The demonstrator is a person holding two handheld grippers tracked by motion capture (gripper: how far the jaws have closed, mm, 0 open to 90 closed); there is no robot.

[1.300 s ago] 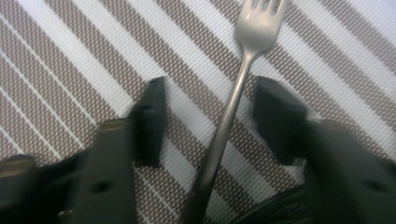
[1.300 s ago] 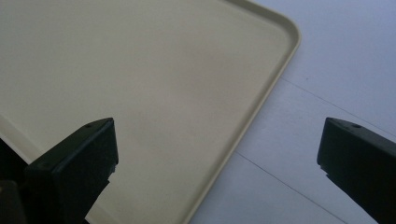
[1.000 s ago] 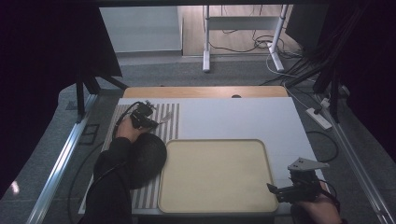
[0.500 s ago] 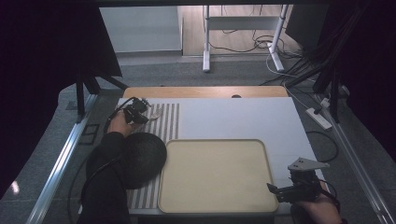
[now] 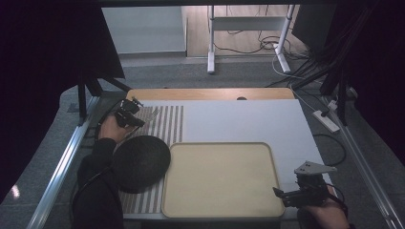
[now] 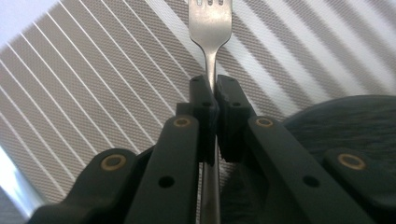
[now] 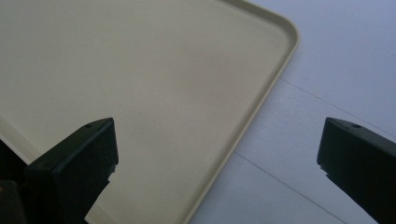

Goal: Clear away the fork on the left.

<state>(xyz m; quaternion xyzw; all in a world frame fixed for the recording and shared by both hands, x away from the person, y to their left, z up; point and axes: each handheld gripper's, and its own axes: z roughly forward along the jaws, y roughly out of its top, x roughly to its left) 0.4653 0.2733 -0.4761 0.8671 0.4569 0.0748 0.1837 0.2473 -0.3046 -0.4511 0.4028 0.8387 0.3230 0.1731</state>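
Raised left gripper [image 6: 215, 95], fork [image 6: 210, 21] clamped

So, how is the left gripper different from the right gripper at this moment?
The left gripper is shut on a metal fork, while the right gripper stands wide open and holds nothing. The left gripper hangs over the striped mat, near the dark round plate; the right gripper sits at the near right corner of the beige tray. Both have black jaws and are hand-held.

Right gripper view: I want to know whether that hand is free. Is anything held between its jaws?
No, the right gripper stands open, with just the bare beige tray and white table beyond its jaws.
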